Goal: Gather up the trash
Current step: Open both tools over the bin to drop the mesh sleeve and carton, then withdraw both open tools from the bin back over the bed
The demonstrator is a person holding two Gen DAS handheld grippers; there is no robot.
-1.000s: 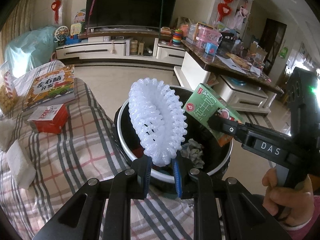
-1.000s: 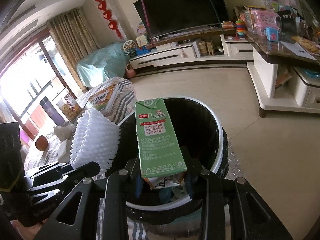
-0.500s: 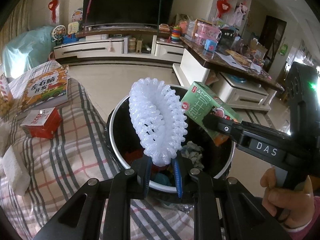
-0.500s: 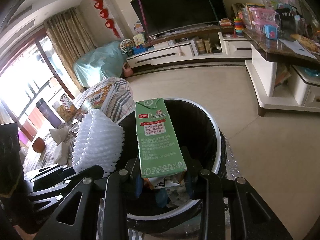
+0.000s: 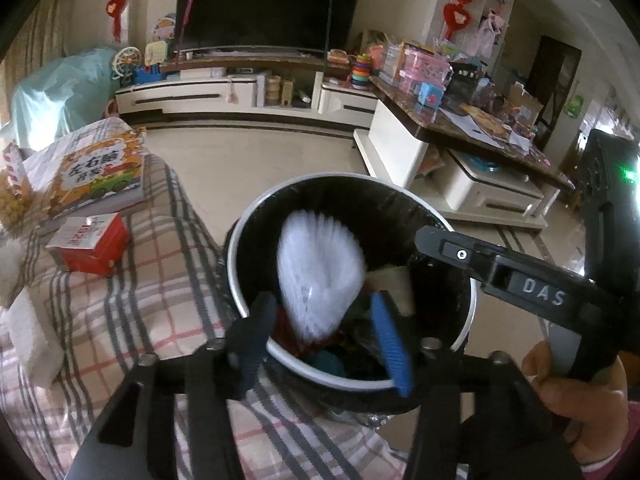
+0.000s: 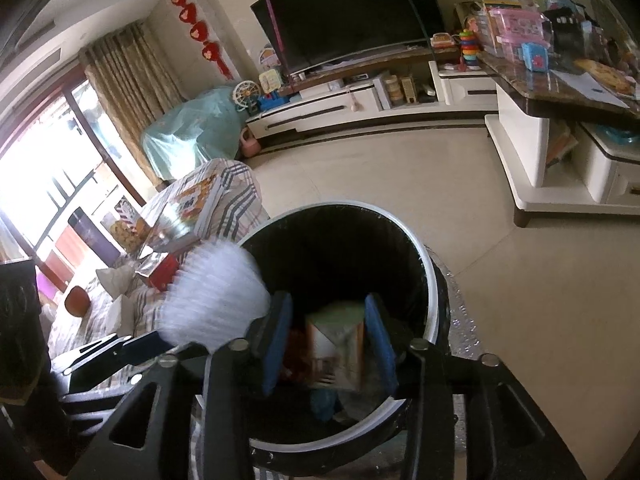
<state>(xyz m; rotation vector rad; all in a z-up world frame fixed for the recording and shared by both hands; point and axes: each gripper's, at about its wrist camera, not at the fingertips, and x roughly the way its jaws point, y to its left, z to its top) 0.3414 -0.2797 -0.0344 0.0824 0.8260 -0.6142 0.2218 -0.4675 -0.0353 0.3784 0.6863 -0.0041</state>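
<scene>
a: nearest us, the left gripper point(image 5: 324, 332) has its 2 blue pads spread, and the white foam net point(image 5: 320, 276) blurs between them, gripped by neither.

b: our right gripper point(image 6: 326, 340) is spread too; the green carton point(image 6: 338, 340) sits blurred in the trash bin point(image 6: 430, 280).

a: beyond, we see the checked cloth point(image 5: 140, 300), a red box point(image 5: 90, 242), then the tv point(image 5: 272, 4).

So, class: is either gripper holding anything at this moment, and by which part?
Nothing is held: both the left gripper and right gripper are open, the foam net and carton blurred between the fingers.
</scene>
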